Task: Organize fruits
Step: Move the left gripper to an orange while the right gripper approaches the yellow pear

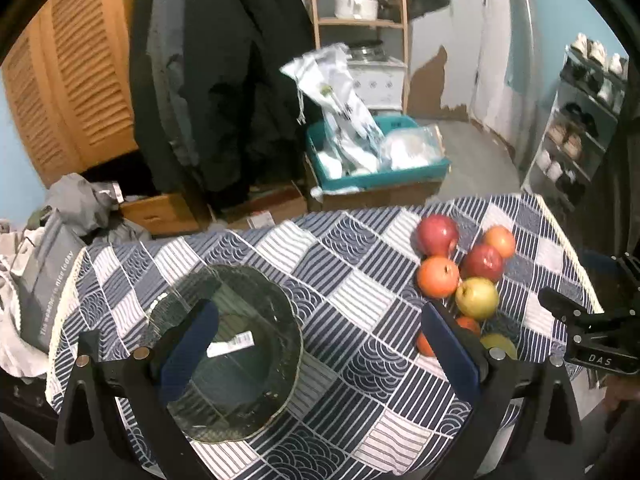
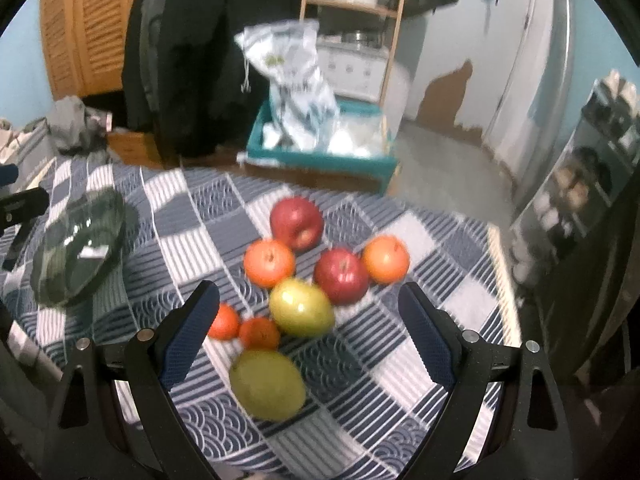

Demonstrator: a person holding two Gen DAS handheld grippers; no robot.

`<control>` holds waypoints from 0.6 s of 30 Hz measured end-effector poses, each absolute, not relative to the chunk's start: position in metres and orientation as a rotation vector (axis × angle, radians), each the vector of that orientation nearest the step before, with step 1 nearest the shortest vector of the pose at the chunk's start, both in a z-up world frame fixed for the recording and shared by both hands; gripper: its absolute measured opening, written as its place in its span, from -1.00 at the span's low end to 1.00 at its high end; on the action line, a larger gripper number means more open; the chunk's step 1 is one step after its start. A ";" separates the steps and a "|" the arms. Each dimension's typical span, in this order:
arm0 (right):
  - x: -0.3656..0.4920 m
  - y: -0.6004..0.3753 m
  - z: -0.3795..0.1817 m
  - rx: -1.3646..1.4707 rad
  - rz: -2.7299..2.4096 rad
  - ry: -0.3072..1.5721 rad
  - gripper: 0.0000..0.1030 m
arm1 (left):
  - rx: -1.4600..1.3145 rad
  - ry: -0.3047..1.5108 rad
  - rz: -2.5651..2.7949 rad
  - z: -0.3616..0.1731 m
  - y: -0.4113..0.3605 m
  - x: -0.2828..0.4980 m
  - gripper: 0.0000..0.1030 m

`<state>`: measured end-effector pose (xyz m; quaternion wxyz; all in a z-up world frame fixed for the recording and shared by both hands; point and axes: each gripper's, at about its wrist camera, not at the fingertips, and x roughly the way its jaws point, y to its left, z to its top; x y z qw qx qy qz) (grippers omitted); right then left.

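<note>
Meanwhile, eight pieces of fruit are seen clustered on the right half of a table draped in a blue-and-white patchwork cloth (image 2: 400, 360): a large dark-red apple (image 2: 296, 222) at the far side, a smaller red apple (image 2: 341, 276) nearer, two round orange fruits (image 2: 269, 263) (image 2: 385, 259) flanking them, a yellow-green apple (image 2: 301, 307) in the middle, two small tangerines (image 2: 224, 321) (image 2: 259, 333) touching each other, and a green pear-shaped fruit (image 2: 267, 385) nearest the camera. A shallow dark glass bowl with a scalloped rim (image 1: 288, 312) is set well apart from them on the left half of the cloth, and only a white label is seen through its glass; no fruit is seen inside it. The task is therefore judged to be at its very start, with every piece yet to be moved if the bowl is the intended place.

The right gripper (image 2: 308, 312) is held above the near edge of the pile with its jaws spread wide; the yellow-green apple, the tangerines and the green fruit are framed between them, but nothing is gripped or visibly touched. The left gripper (image 1: 316, 332) is likewise held wide apart and empty, its left finger (image 1: 192, 344) seen in front of the bowl, though contact with the rim cannot be made out. Beyond the table, a teal bin of plastic bags (image 1: 400, 176) and hanging dark coats (image 1: 224, 80) are visible.
</note>
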<state>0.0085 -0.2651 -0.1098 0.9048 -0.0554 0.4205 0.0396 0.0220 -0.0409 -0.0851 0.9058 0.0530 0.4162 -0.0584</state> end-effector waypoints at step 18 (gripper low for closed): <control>0.013 -0.258 -0.202 -0.103 0.187 1.179 0.74 | 0.186 1.067 -0.161 -0.165 -0.060 0.023 0.97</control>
